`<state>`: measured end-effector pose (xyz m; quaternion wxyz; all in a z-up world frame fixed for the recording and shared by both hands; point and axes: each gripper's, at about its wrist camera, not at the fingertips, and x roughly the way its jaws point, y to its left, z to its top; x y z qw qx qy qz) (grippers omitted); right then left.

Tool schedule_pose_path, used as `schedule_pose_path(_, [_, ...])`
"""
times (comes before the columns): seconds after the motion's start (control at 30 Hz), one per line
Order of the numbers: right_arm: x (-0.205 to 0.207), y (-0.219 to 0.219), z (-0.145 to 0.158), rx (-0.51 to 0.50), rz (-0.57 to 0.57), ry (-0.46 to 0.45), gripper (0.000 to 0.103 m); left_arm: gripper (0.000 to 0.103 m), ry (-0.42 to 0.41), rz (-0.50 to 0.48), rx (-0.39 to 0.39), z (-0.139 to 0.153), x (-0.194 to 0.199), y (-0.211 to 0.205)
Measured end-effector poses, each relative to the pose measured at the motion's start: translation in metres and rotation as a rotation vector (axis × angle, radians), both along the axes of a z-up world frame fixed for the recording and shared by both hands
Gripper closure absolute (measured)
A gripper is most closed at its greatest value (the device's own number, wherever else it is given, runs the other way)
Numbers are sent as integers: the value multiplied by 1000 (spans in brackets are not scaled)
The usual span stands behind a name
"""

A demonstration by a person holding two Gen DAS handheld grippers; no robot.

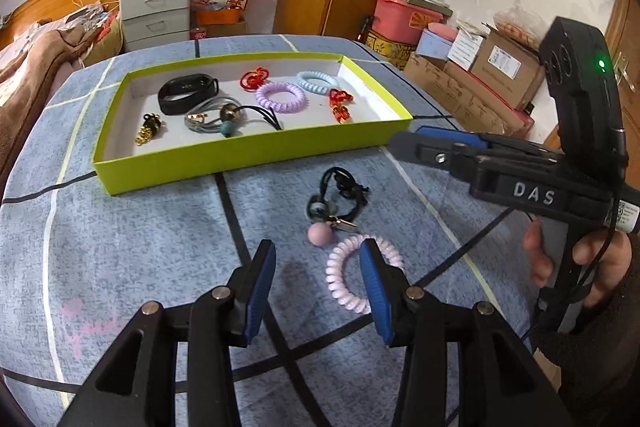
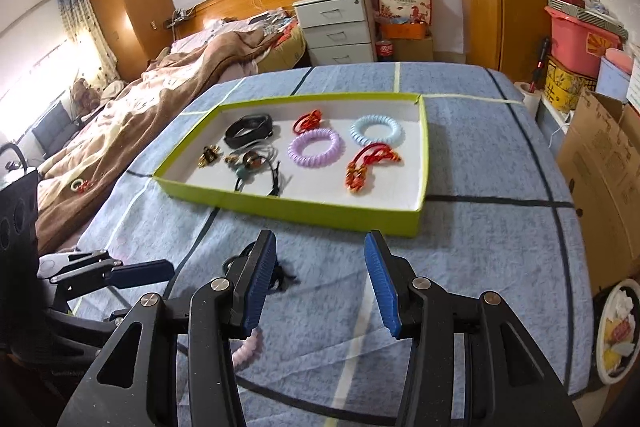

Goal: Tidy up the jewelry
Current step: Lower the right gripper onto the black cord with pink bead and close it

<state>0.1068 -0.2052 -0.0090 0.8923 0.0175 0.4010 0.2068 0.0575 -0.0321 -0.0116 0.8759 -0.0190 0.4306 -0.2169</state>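
Both grippers' fingers wide apart, empty, above pink coil bracelet, green tray beyond.

Light: bright daylight, glaring from the window left of the bed
Shadows: soft
Focus: mildly blurred
Edges: fisheye-bent, dark vignetted corners

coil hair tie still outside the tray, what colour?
Pale pink coil hair tie, lying on the blue bedspread. Clearest in the left wrist view.
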Motion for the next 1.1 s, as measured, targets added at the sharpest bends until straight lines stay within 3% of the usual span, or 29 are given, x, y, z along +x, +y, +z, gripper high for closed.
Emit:
schedule_pose_path(0.33, [13,17,-16,49,108,64,56,57,45,-20,10,-13,1,-5])
schedule_pose_path(0.57, [20,40,-29,-70,158,97,56,57,51,-25,12,-14,2,-5])
schedule_pose_path(0.77, [19,47,-34,-173,147,66,56,57,53,-24,10,-15,2,-4])
schedule_pose_path(0.83, [19,46,-35,-194,135,55,62,57,53,-24,11,-15,3,-4])
schedule_pose_path(0.9, [18,42,-35,-215,119,46,78,57,54,-22,9,-15,4,-4])
schedule_pose_path(1.0, [19,33,-35,-196,107,59,87,57,54,-22,12,-16,6,-5])
schedule_pose_path(1.1, [17,26,-34,-202,86,59,89,57,51,-25,25,-16,6,-6])
